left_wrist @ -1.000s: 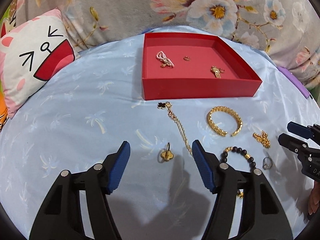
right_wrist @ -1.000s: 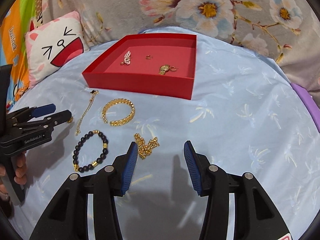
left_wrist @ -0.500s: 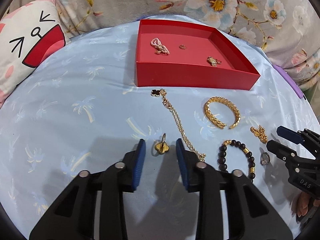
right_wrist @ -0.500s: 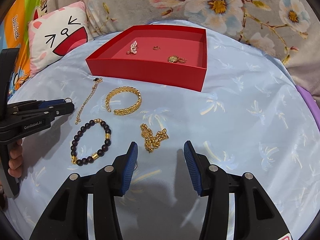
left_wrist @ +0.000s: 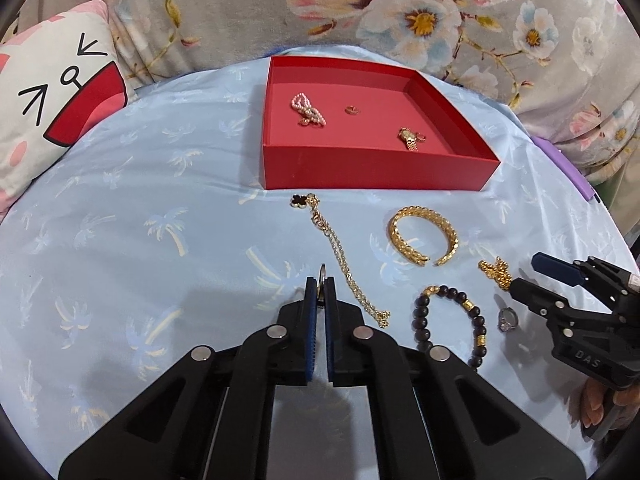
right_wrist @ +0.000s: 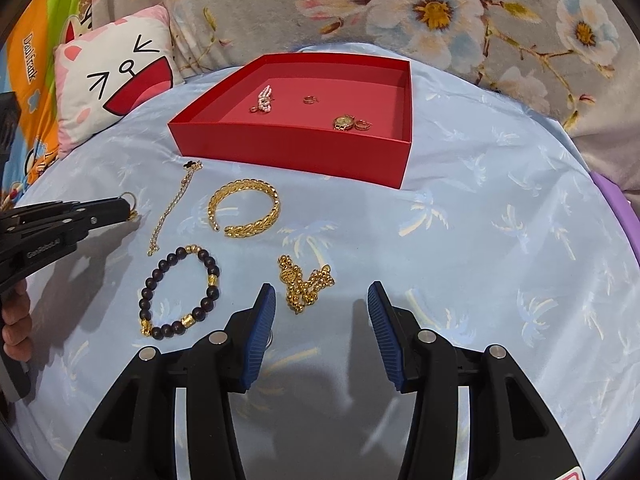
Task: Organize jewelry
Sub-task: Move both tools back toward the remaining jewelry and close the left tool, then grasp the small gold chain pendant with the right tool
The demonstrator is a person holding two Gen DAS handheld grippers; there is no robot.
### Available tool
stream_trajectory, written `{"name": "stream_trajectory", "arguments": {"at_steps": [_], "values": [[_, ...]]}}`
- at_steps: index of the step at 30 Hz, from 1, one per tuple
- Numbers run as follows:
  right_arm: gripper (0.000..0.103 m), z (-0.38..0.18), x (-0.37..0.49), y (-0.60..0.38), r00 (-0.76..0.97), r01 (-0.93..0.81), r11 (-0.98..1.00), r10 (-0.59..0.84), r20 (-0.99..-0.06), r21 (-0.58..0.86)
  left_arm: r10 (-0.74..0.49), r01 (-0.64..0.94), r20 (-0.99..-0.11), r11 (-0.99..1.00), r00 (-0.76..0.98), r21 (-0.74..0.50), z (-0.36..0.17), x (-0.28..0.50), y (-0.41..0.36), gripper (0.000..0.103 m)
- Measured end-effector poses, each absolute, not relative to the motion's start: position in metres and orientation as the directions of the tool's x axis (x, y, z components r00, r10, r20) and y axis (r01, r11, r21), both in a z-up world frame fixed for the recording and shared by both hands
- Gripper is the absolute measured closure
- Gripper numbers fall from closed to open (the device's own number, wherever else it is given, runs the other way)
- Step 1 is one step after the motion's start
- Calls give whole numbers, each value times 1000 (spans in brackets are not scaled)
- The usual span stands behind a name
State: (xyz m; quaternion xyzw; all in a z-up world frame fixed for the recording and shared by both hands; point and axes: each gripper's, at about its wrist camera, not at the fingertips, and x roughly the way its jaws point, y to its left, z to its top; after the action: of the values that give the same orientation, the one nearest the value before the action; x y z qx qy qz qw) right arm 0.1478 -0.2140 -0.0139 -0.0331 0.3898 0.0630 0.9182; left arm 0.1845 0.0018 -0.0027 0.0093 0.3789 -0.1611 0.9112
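Left claw (left_wrist: pixel 319 292): pads pressed together, pinching gold clover ring (left_wrist: pixel 321 271) by its band, low over light blue palm-print sheet (left_wrist: pixel 160 200); ring's hoop visible above the pad tips, also seen at the claw tip in the right wrist view (right_wrist: pixel 130 201).

Right claw (right_wrist: pixel 322 320): spread wide, holding nothing, hovering just short of gold chain heap (right_wrist: pixel 305 282).

Red tray (left_wrist: pixel 376 172): at far side of sheet, low-walled. Contents: pearl strand (left_wrist: pixel 307 109) at left, small gold ring (left_wrist: pixel 352 110) at centre, gold watch (left_wrist: pixel 408 138) at right with small hoop earring (right_wrist: pixel 363 124) touching it.

Loose on sheet, in front of tray:
- Gold chain bracelet with black clover charm (left_wrist: pixel 340 256), laid lengthwise, charm end nearest tray, just right of left claw.
- Gold cuff bangle (left_wrist: pixel 424 236), open side facing the cameras.
- Dark bead bracelet with gold spacers (left_wrist: pixel 450 324), near bangle, on the camera side.
- Silver ring with pale stone (left_wrist: pixel 507 318), just beside bead bracelet, under right claw's tips.

Surroundings: cat-face cushion (left_wrist: pixel 56 104) at left; floral blanket (left_wrist: pixel 440 20) behind tray.
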Motion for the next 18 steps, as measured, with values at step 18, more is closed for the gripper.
{"name": "stream_trajectory", "arguments": {"at_steps": [18], "values": [[96,-21,165,-212,652,-129,992,92,-752,10,-277,293,-693,951,665,-99,-2,181,5,100]]}}
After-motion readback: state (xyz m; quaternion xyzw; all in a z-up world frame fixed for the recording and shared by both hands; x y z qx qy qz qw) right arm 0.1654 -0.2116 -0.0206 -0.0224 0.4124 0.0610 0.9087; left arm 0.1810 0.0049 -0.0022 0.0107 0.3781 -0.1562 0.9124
